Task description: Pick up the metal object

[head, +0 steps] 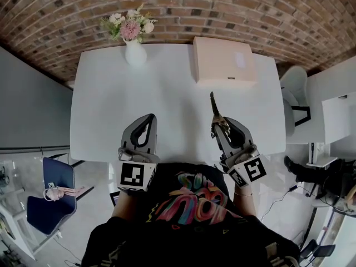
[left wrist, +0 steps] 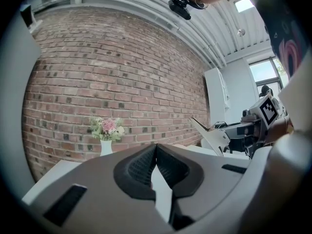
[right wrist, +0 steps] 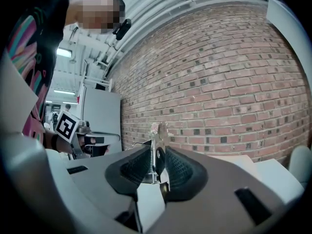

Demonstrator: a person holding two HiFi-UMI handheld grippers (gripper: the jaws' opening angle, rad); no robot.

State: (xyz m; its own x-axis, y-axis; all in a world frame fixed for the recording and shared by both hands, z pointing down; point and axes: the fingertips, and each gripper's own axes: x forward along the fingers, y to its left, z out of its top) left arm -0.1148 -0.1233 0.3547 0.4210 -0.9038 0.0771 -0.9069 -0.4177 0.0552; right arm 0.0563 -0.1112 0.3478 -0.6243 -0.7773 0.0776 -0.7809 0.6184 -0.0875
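Metal object (head: 214, 107) pinched in the right tongs (head: 218, 123), off the white counter (head: 178, 93).
At the counter's far left a white vase (head: 135, 53) holds pink and white flowers (head: 129, 25). Right of it, at the far edge, lies a pale shut box (head: 223, 61), whose contents cannot be seen. Near the front edge the left tongs (head: 149, 118) are pressed together on nothing. To their right, the right tongs grip the thin, pointed object, which juts out towards the box. A brick wall (head: 222, 7) runs behind the counter. A blue chair (head: 53, 193) stands on the floor at the left and a white chair (head: 295, 88) at the right.
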